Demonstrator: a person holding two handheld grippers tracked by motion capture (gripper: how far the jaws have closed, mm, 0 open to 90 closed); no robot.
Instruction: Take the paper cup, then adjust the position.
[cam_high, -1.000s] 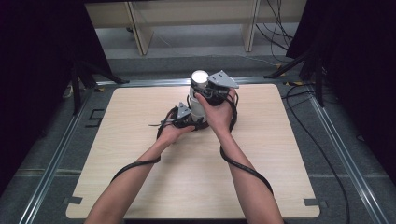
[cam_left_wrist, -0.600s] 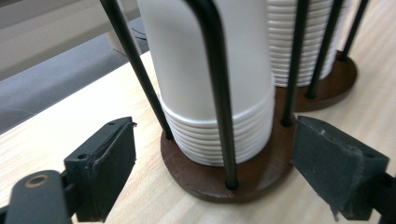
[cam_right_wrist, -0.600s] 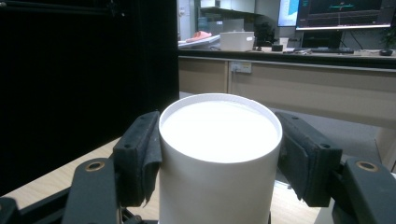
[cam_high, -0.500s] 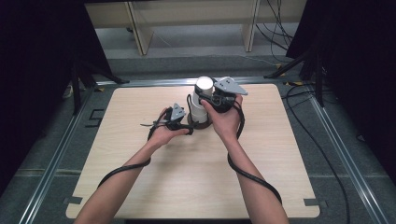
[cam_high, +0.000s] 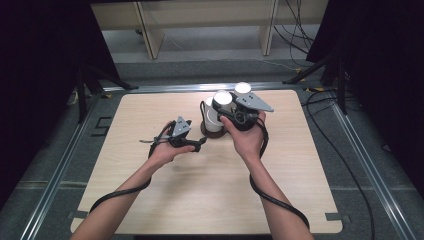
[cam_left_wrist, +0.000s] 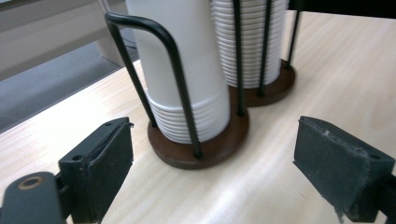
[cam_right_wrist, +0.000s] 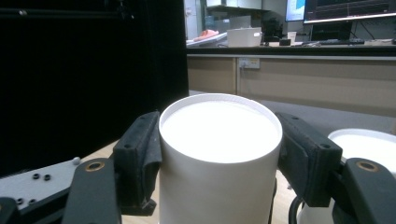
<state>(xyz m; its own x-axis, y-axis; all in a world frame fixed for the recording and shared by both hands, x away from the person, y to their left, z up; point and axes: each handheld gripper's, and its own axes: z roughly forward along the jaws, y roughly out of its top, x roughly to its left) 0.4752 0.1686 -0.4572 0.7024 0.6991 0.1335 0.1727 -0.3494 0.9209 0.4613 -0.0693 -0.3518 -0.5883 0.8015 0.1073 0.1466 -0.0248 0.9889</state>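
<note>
Gripping top cup (cam_right_wrist: 219, 154), right hand-held gripper (cam_right_wrist: 219, 158), left hand-held gripper (cam_left_wrist: 224, 163) wide, table edge distant

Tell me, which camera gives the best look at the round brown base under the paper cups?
The left gripper view: the brown base sits close up, with black wire posts rising from it around the cup stack. The high view shows the base merely as a small dark sliver beneath the cups. In the right gripper view the top cup blocks it.

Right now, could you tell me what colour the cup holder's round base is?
Dark brown base, clearest in the left gripper view.
</note>
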